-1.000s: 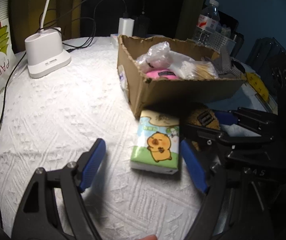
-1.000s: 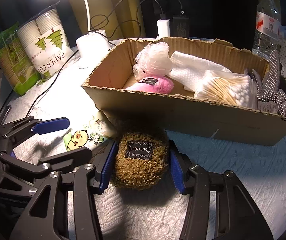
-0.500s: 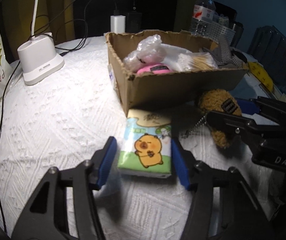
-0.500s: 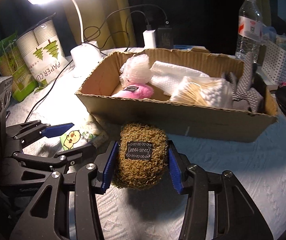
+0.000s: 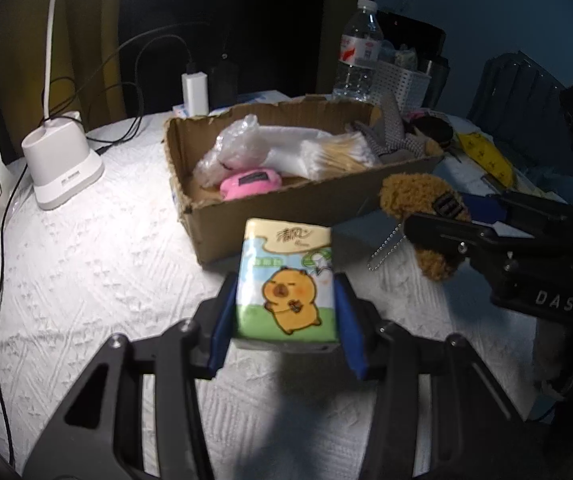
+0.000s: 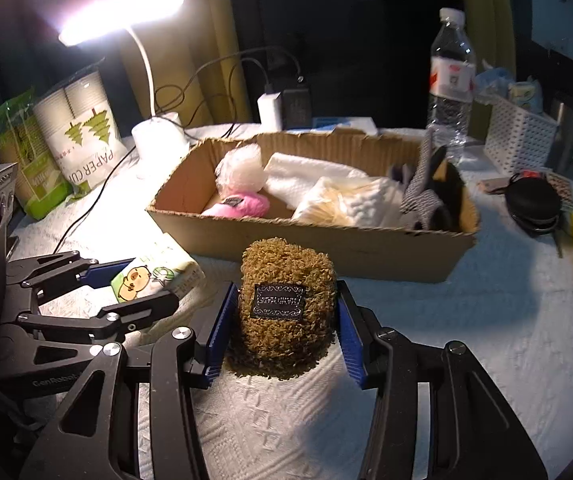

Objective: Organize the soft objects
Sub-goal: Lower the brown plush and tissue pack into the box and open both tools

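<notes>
My left gripper [image 5: 286, 312] is shut on a tissue pack [image 5: 286, 280] printed with a yellow capybara and holds it above the white tablecloth, in front of the cardboard box [image 5: 286, 208]. The pack also shows in the right wrist view [image 6: 154, 276]. My right gripper [image 6: 282, 320] is shut on a fuzzy brown plush [image 6: 284, 304] with a black label, lifted just in front of the box [image 6: 326, 248]. The plush [image 5: 422, 208] hangs a bead chain in the left wrist view. The box holds a pink plush [image 6: 242, 206], a plastic bag, white cloth, cotton swabs and a grey glove.
A white lamp base [image 5: 60, 168] and cables lie at the back left, next to a paper cup sleeve [image 6: 82, 136]. A water bottle [image 6: 450, 80] and white basket [image 6: 520, 140] stand behind the box. A black pouch [image 6: 534, 204] and yellow item lie right.
My left gripper closed on the tissue pack and lifted it off the cloth. My right gripper rose with the brown plush held in it.
</notes>
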Action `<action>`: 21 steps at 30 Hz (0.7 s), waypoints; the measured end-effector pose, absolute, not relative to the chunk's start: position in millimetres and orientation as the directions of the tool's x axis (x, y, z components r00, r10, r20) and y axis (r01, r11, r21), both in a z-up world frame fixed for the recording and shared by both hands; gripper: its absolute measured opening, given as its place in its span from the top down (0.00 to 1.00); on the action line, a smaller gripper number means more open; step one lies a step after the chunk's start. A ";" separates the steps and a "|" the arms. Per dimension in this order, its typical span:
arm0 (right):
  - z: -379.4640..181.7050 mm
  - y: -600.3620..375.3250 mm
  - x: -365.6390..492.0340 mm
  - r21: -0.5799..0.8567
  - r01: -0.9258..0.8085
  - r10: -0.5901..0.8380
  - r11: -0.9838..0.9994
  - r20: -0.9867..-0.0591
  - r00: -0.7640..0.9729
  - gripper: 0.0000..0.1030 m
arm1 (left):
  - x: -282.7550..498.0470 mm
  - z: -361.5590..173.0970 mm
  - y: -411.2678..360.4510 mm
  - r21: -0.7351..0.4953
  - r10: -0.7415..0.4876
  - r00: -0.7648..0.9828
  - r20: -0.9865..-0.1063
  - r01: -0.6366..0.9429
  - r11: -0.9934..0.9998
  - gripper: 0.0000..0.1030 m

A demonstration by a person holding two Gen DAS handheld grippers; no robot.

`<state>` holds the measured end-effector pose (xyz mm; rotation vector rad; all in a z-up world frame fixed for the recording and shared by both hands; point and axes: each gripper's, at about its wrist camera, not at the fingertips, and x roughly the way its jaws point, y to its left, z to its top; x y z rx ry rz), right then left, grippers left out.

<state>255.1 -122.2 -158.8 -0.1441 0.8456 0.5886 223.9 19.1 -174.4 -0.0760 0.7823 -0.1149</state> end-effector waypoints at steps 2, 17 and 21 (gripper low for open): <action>-154.0 -126.0 253.0 0.104 -0.539 0.431 0.836 -0.732 0.527 0.51 | 222.5 -167.7 16.1 -0.106 -0.132 0.713 -0.688 0.081 0.991 0.54; -119.7 -154.7 251.3 0.083 -0.515 0.426 0.853 -0.681 0.595 0.51 | 222.8 -126.3 -3.6 -0.077 -0.136 0.766 -0.629 0.112 0.991 0.54; -111.7 -159.3 254.0 0.080 -0.512 0.427 0.855 -0.669 0.608 0.51 | 223.9 -115.4 -6.6 -0.068 -0.132 0.779 -0.613 0.115 0.991 0.54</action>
